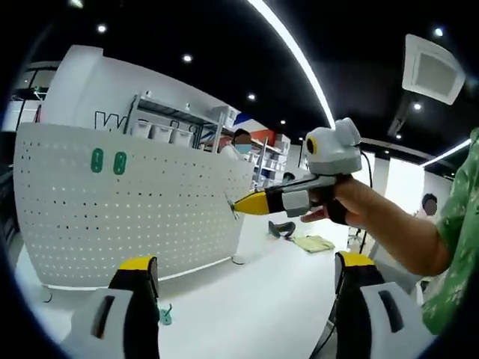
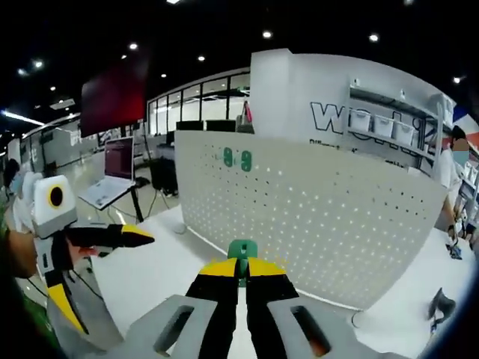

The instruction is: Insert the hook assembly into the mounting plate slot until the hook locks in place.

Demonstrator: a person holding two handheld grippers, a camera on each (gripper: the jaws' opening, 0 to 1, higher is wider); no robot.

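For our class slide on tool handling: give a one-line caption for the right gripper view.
Right gripper shut on a green hook, facing the white pegboard; left gripper at left.

A showroom-like lab hall: white pegboard wall [image 2: 314, 217], bin shelving [image 1: 168, 123], laptop stand [image 2: 112, 183], black ceiling spotlights.

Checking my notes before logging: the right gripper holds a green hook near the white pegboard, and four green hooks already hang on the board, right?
Not four: the right gripper view shows two green hooks on the pegboard. The right gripper does hold a green hook.
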